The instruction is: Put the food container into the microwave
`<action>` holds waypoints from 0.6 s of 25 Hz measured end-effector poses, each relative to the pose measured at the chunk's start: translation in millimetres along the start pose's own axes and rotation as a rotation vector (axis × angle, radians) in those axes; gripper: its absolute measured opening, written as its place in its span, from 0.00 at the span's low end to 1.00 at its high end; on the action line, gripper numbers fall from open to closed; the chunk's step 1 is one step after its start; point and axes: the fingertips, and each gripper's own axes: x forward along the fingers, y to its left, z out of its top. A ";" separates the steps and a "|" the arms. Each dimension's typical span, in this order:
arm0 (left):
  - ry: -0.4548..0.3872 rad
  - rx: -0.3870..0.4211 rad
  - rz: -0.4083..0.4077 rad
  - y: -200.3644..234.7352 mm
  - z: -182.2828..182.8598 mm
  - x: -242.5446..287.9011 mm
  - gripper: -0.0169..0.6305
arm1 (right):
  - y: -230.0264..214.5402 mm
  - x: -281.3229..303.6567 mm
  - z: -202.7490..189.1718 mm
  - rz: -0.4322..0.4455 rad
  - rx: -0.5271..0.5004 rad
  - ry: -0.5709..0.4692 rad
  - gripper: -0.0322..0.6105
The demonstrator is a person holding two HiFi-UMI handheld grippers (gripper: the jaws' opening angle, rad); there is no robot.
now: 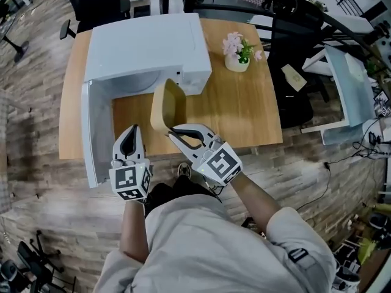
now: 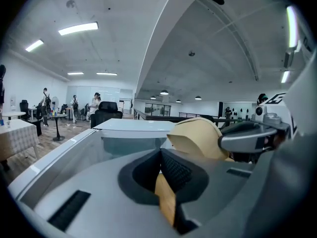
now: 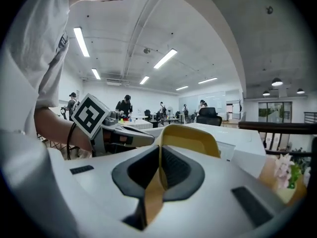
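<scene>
The tan food container (image 1: pixel 168 105) hangs tilted on its edge above the wooden table (image 1: pixel 244 115), just in front of the white microwave (image 1: pixel 146 41). My right gripper (image 1: pixel 173 130) is shut on its lower rim; in the right gripper view the rim runs between the pads and the container (image 3: pixel 190 138) rises above them. The microwave door (image 1: pixel 91 133) stands swung open to the left, and the cavity opening is largely hidden from above. My left gripper (image 1: pixel 131 130) is shut and holds nothing, beside the open door, left of the container (image 2: pixel 198 138).
A small white pot with pink flowers (image 1: pixel 238 54) stands on the table to the right of the microwave. Black chairs (image 1: pixel 98 2) and more desks surround the table. The floor (image 1: pixel 317 163) is wood-patterned. People stand far off in the office.
</scene>
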 end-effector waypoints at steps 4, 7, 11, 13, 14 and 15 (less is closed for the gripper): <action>0.027 -0.014 0.022 3.9 -14.8 5.3 0.04 | -1.2 10.7 -15.4 0.056 0.010 -0.008 0.08; 0.050 -0.026 0.023 9.2 -28.6 13.8 0.04 | -3.9 20.0 -25.0 0.087 -0.008 0.027 0.08; 0.070 -0.033 0.034 20.1 -41.9 25.2 0.04 | -5.8 37.2 -35.7 0.101 -0.051 0.040 0.08; 0.073 -0.042 0.033 24.6 -46.1 30.5 0.04 | -6.1 44.9 -40.2 0.111 -0.072 0.055 0.08; 0.077 -0.045 0.031 26.7 -48.8 33.0 0.04 | -6.6 48.4 -42.7 0.114 -0.080 0.064 0.08; 0.083 -0.048 0.028 29.1 -51.8 35.5 0.04 | -7.6 51.7 -45.8 0.114 -0.091 0.077 0.08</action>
